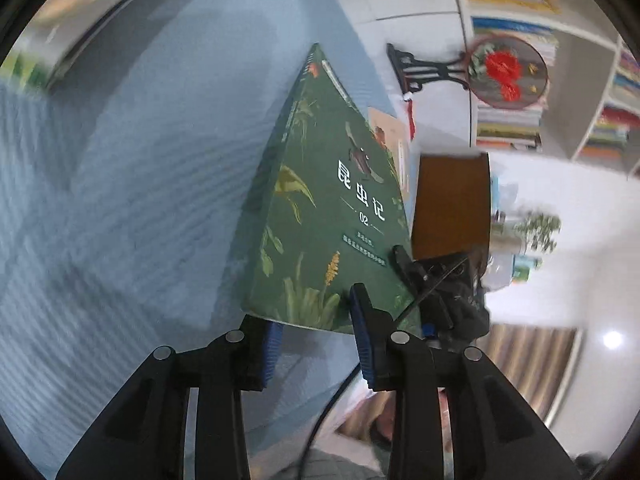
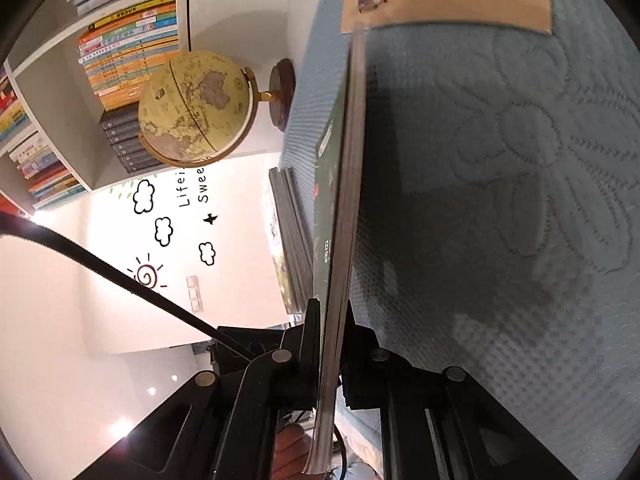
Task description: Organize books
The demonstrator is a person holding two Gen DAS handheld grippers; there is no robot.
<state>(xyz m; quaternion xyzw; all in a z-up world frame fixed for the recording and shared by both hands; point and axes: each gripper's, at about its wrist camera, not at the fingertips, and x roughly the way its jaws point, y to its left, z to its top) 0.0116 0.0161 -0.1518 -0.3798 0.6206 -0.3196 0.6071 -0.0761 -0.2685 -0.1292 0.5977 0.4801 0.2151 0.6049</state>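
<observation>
One green bk (image 1: 320, 216) in R tongs (image 2: 334, 320).

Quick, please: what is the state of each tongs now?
Left tongs: open, green book between the pads, not pressed.
Right tongs: closed on the green book.

white shelving (image 2: 60, 80) behind a globe (image 2: 196, 108), doodled white wall (image 2: 120, 300).

The left wrist camera is looking along its fingers, very near the dark green paperback book (image 1: 332, 208). The right wrist camera is viewing this book's page edge (image 2: 344, 216) closely; both are sharing the light blue quilted cloth (image 1: 140, 180).
</observation>
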